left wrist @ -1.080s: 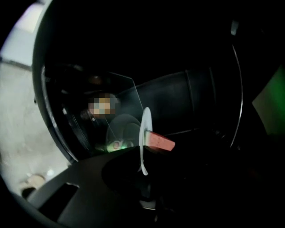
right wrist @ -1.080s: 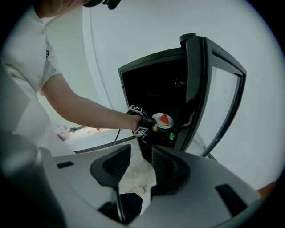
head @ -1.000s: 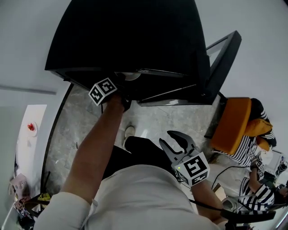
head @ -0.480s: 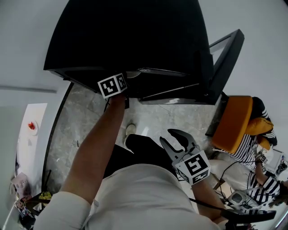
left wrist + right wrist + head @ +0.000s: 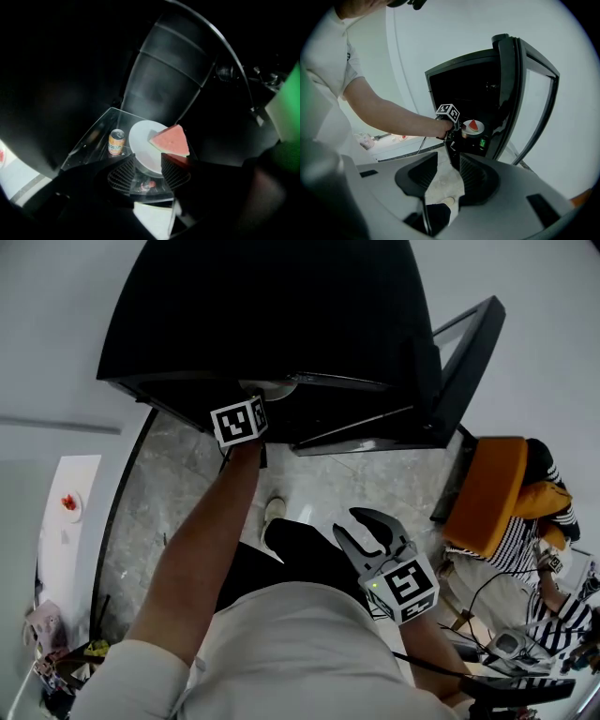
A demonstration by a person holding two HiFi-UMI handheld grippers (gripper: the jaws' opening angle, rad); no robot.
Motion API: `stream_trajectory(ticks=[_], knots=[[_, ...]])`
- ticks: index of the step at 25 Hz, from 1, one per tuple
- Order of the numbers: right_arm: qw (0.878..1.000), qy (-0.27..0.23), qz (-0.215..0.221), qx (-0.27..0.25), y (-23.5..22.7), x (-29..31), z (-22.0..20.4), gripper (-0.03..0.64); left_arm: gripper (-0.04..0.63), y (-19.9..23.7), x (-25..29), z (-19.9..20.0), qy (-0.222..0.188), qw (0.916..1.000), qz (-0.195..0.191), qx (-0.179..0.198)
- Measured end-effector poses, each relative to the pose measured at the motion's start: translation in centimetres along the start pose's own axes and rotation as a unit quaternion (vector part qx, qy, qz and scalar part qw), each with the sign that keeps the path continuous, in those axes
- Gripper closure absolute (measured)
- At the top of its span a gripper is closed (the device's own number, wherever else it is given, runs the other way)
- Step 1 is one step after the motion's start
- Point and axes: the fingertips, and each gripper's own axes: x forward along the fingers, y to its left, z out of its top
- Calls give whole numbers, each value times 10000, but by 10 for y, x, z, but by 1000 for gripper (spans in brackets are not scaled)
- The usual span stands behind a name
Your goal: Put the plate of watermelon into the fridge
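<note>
Head view: your left gripper (image 5: 247, 412) reaches into the black fridge (image 5: 281, 315), whose door (image 5: 464, 371) stands open to the right. Your right gripper (image 5: 362, 532) hangs low by your waist, well apart from the fridge.

Left gripper view: your jaws are opening. The near rim of the white plate (image 5: 142, 147) lies between them, with neither pad pressing on it. The plate rests on a glass shelf (image 5: 89, 143) and carries the watermelon wedge (image 5: 171, 140). A can (image 5: 116, 141) stands just beside it.

Right gripper view: your jaws stand apart with nothing in them; only the floor (image 5: 445, 180) shows between them.
</note>
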Motion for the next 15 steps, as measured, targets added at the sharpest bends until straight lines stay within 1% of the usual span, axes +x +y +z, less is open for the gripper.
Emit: stream_trajectory(ticks=[3,6,9,15], knots=[[10000,-53,-32,8,7,-2,2,469,431,-6,-17,3,-19,9999,-110,78],[9999,-129,-71,-8,19,-6,8,469,431,-8,-39,-2,112,9995,-207,190],[9997,-223,-135,-37,36,-9,13,469,431,-5,-63,-12,256,9984,-327,386],[9987,-455,-209,-85,76,-14,23,471,433,-6,-130,-32,321,9937,-701,820]])
